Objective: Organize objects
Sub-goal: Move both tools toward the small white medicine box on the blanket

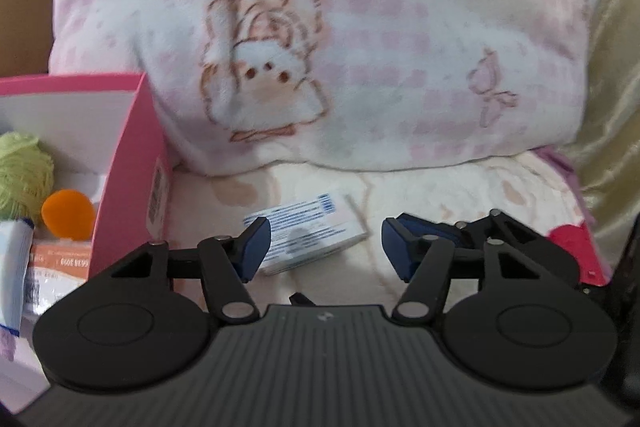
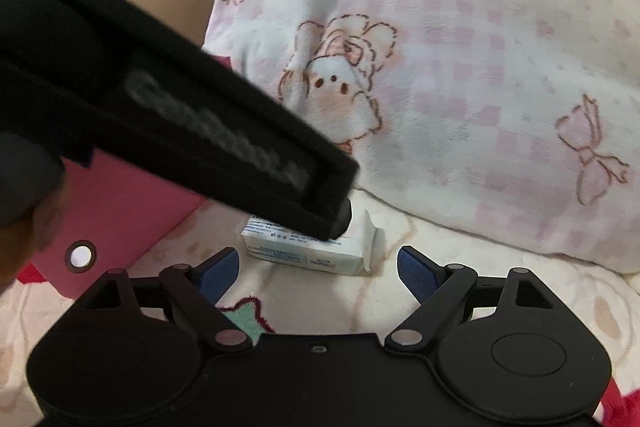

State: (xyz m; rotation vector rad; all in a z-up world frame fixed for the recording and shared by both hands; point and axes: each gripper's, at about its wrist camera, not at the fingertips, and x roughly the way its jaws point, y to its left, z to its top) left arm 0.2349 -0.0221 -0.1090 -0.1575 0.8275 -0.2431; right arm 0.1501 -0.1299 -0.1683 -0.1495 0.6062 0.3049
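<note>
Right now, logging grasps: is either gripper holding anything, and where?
Nothing held. The left gripper and right gripper are open; the white box lies on the bed.

Soft, even indoor light (no glare), slight motion blur, fisheye bending at edges.

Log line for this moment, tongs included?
left tongs: open, around white packet | right tongs: open, empty | pink box: part filled

pillow (image 1: 360,27): fleecy cloth | pink box (image 1: 132,163): smooth card
</note>
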